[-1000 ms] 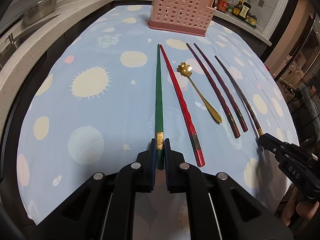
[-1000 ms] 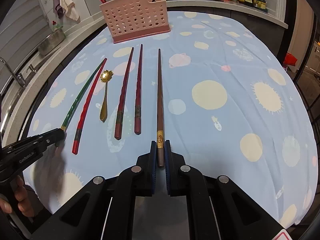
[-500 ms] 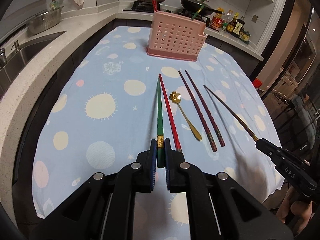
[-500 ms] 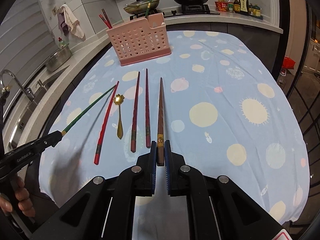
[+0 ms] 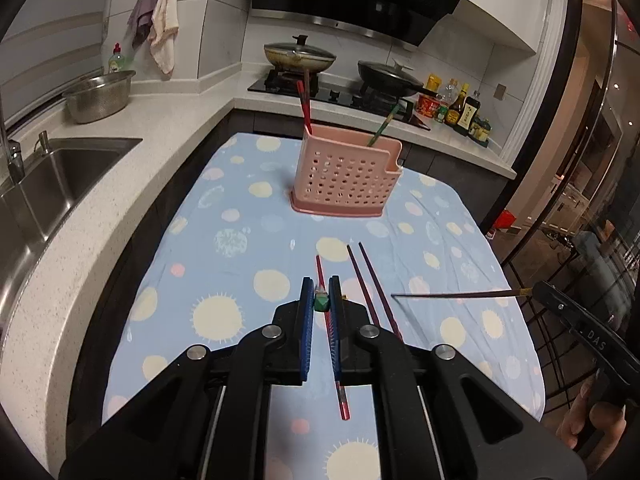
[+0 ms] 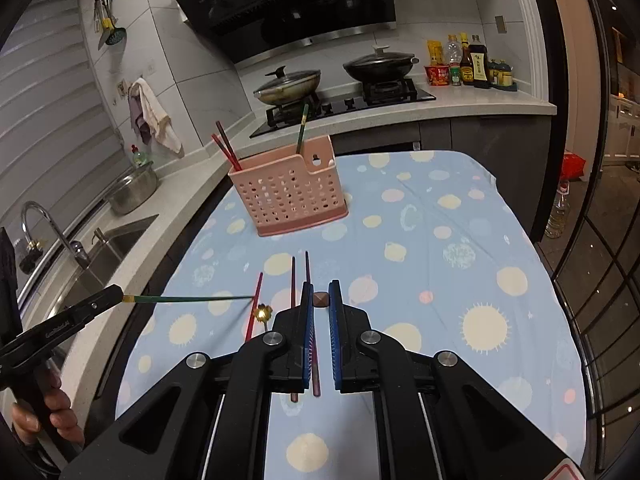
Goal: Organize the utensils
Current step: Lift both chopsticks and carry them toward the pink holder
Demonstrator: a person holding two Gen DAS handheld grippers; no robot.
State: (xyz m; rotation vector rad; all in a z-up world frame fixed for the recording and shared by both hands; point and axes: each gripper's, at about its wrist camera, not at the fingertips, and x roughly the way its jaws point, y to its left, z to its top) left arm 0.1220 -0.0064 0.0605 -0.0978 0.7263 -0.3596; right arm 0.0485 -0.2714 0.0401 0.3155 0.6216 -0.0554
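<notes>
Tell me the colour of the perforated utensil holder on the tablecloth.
Pink; the perforated plastic utensil holder shows best in the left wrist view.

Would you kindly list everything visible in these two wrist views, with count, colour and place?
Utensil holder: one, pink, perforated, far end of the cloth; chopsticks stand in it.
Green chopstick: one, held in the air by the left gripper.
Brown chopstick: one, held in the air by the right gripper.
Red chopstick: one, lying on the cloth.
Dark red chopsticks: two, side by side on the cloth.
Spoon: one, gold, flower-shaped bowl, beside the red chopstick.
Tablecloth: one, light blue with suns and planets.
Pans: two, on the stove.
Sink: one, steel, left counter.
Left gripper: black, shut on the green chopstick.
Right gripper: black, shut on the brown chopstick.
</notes>
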